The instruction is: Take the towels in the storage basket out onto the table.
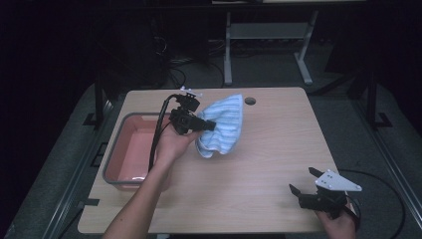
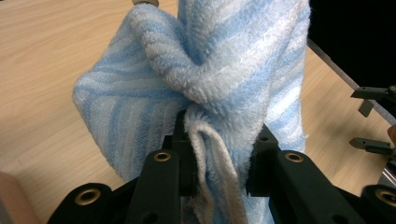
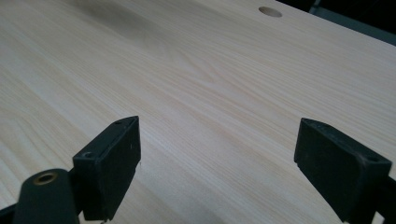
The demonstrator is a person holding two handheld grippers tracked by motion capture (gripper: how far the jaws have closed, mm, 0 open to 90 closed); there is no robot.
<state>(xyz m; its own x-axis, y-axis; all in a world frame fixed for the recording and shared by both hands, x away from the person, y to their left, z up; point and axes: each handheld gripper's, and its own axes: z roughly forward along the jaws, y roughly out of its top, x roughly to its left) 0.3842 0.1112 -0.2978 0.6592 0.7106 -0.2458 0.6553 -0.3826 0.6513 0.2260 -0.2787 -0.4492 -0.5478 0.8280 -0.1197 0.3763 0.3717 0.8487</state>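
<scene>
Blue-striped towel (image 1: 221,124) hangs gripped in left claw (image 1: 206,124) beside the tub (image 1: 113,154); unplaced yet; right claw (image 1: 302,180) gapes idle.

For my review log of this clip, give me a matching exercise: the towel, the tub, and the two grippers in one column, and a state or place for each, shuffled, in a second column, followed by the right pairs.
Column one:
1. striped towel
2. pink tub
3. left gripper
4. right gripper

Column two:
A. jaws apart, holding nothing, near the table's front right corner
B. bunched and lifted above the table
C. sits at the table's left edge
D. clamped on cloth

Pairs: 1-B, 2-C, 3-D, 4-A
</scene>
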